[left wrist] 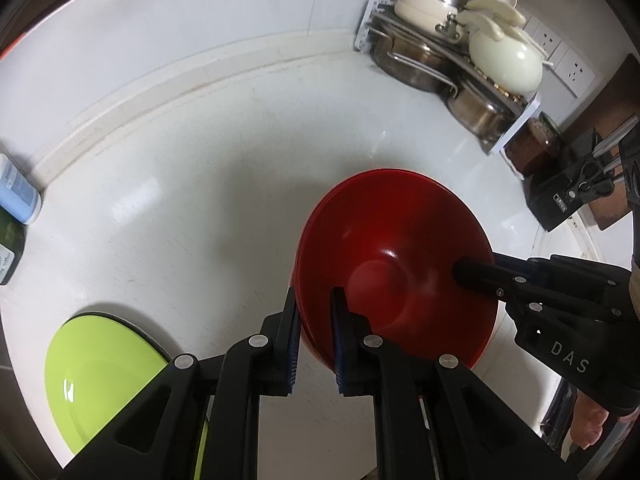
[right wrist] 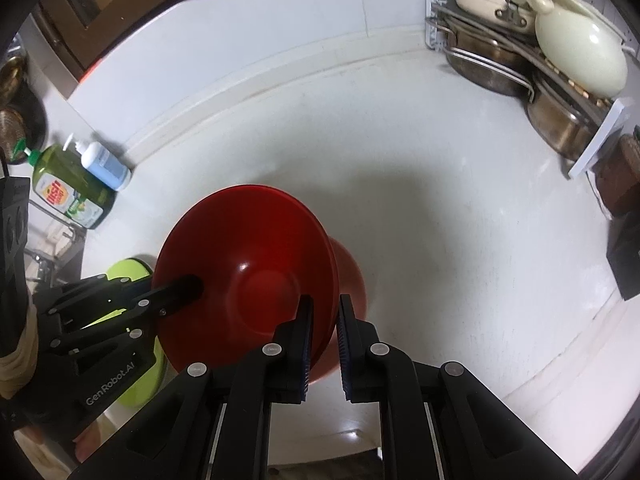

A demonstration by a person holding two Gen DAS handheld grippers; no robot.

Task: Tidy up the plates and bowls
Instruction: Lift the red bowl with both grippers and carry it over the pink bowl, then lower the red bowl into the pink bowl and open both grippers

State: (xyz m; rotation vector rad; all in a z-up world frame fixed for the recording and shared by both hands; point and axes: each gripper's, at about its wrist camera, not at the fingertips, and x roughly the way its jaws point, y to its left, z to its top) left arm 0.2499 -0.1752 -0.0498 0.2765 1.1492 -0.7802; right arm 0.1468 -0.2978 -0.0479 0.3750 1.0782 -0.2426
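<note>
White countertop [left wrist: 200, 184] carries 1 green plate [left wrist: 104, 376], lower left. Red bowl [left wrist: 396, 264] sits tilted at centre, held from 2 sides: left gripper [left wrist: 314, 332] clamps its near-left rim, right gripper [right wrist: 322, 330] clamps the opposite rim.

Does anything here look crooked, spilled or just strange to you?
Nothing is spilled or broken. The odd part is the red bowl: it is tipped steeply on its side, with the left claw and the right claw each pinching an opposite rim. The green plate lies flat on the counter.
</note>
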